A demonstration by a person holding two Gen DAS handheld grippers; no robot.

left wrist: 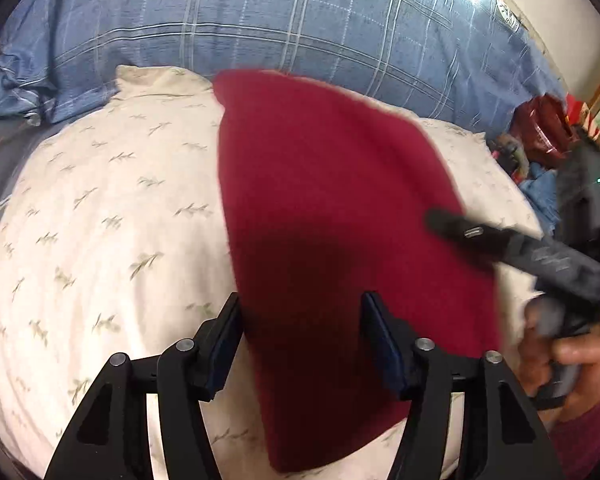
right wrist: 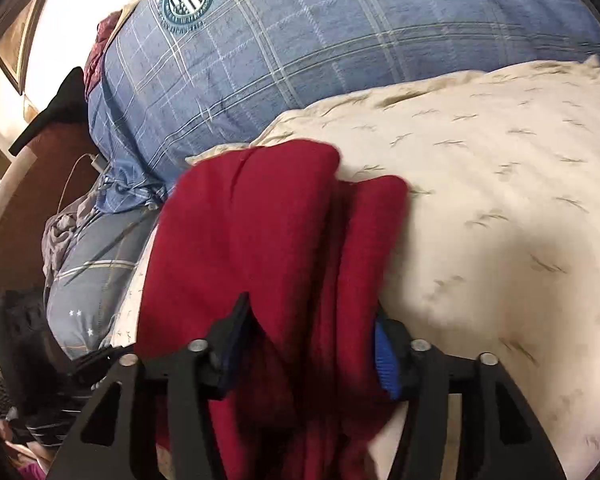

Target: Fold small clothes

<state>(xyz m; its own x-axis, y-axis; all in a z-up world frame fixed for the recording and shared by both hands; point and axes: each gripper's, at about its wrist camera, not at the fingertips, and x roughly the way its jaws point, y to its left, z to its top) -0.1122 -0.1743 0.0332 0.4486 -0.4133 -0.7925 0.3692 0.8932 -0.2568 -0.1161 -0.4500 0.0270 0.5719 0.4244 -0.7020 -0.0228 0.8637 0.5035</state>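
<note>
A dark red knitted garment (left wrist: 320, 200) lies spread on a cream pillow with a leaf print (left wrist: 100, 220). My left gripper (left wrist: 303, 312) hovers over the garment's near part, open, with the cloth spanning the gap below its fingers. In the right wrist view the same red garment (right wrist: 252, 220) is folded in thick layers at the pillow's (right wrist: 500, 200) left edge. My right gripper (right wrist: 312, 316) stands open with the bunched cloth between its fingers. From the left wrist view, one right finger (left wrist: 460, 232) reaches over the garment's right edge, blurred, with a hand (left wrist: 572, 356) on the handle.
A large blue plaid pillow (left wrist: 280, 20) (right wrist: 320, 40) lies behind the cream one. Grey bedding (right wrist: 88, 280) and a white charger cable (right wrist: 92, 160) sit at the left of the right wrist view. Red and blue clutter (left wrist: 540, 132) is piled at the bed's right.
</note>
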